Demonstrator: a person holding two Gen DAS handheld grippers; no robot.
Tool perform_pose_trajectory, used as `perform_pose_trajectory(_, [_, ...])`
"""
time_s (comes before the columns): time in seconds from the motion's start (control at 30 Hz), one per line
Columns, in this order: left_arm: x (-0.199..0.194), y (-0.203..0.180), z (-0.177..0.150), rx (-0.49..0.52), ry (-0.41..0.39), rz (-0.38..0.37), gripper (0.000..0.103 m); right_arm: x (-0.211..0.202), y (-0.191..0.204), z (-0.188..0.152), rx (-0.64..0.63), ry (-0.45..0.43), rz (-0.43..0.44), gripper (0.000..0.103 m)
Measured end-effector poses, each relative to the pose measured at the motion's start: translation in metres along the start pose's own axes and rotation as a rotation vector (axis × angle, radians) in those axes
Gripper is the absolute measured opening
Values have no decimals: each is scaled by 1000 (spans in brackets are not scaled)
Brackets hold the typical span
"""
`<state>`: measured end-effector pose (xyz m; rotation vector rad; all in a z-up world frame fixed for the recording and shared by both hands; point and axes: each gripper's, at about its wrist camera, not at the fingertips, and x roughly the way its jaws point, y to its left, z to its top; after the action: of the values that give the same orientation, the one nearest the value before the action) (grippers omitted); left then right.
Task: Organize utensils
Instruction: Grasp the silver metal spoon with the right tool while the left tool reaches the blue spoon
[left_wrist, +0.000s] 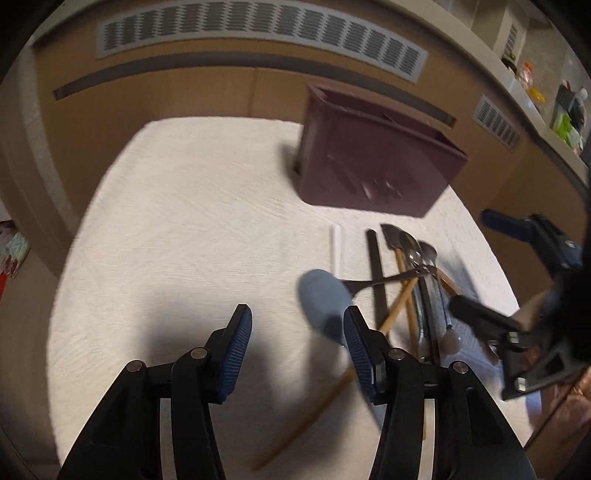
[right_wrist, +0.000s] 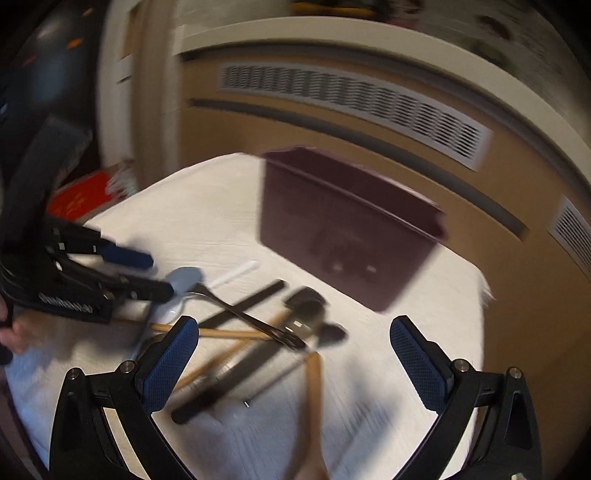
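Warm, dim indoor light from above. Soft dark shadows on the white cloth (left_wrist: 177, 229) beneath the left gripper (left_wrist: 297, 334). Heavy motion blur in the right wrist view, milder in the left. Fisheye bending and black vignetting at edges.

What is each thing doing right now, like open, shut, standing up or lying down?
Left gripper: jaws open, holding nothing.
Right gripper: jaws open, holding nothing.
Maroon bin: upright on the white cloth.
Blue spoon: lying flat.
Utensil pile: lying crossed over each other, outside the bin.
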<state>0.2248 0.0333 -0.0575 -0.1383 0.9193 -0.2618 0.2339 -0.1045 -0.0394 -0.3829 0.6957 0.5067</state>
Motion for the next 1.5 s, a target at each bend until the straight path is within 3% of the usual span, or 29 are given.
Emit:
perform_pose_trajectory(0.1, [-20, 22, 2, -40, -52, 67, 68, 28, 9, 14, -38, 52, 105, 97])
perform_pose_trajectory(0.17, [-28, 33, 2, -58, -84, 110, 71, 46, 13, 21, -34, 96, 152, 74])
perform_pose_trajectory(0.3, [-25, 42, 3, -76, -71, 80, 71, 70, 22, 20, -47, 178, 193, 68])
perform_pose_trajectory(0.37, [-19, 40, 2, -72, -57, 69, 71, 76, 22, 14, -29, 229, 186, 35])
perform_pose_trajectory(0.4, [-16, 39, 2, -68, -51, 63, 71, 74, 18, 12, -5, 228, 184, 33])
perform_pose_trajectory(0.47, [-12, 34, -1, -58, -46, 62, 71, 68, 13, 7, 35, 248, 169, 20])
perform_pose_trajectory(0.53, [-7, 32, -1, -50, -40, 65, 73, 60, 7, 2, 91, 274, 172, 18])
perform_pose_trajectory(0.6, [-4, 31, -2, -48, -32, 61, 74, 51, 7, -1, 121, 300, 249, 19])
perform_pose_trajectory(0.7, [-2, 31, -4, -48, -20, 63, 75, 36, 20, 1, 71, 266, 292, 25])
perform_pose_trajectory(0.77, [-2, 31, -5, -49, -14, 65, 75, 33, 28, 8, 24, 227, 258, 40])
perform_pose_trajectory(0.8, [-2, 32, -7, -50, -12, 66, 75, 33, 31, 11, 11, 212, 236, 43])
perform_pose_trajectory(1.03, [-11, 40, -15, -54, -5, 89, 75, 77, 43, 39, -70, 241, 206, 42])
perform_pose_trajectory(1.2, [-11, 43, -19, -67, 19, 78, 77, 103, 43, 45, -43, 294, 268, 42])
perform_pose_trajectory(1.23, [-10, 42, -19, -69, 28, 68, 77, 105, 46, 47, -44, 293, 271, 40])
perform_pose_trajectory(1.27, [-9, 40, -19, -72, 38, 57, 77, 104, 49, 48, -50, 290, 266, 22])
perform_pose_trajectory(1.33, [-7, 33, -19, -72, 60, 26, 77, 96, 51, 47, -65, 283, 234, 9])
perform_pose_trajectory(1.5, [7, -1, -17, -35, 115, -87, 77, 58, 22, 37, 65, 228, 191, 5])
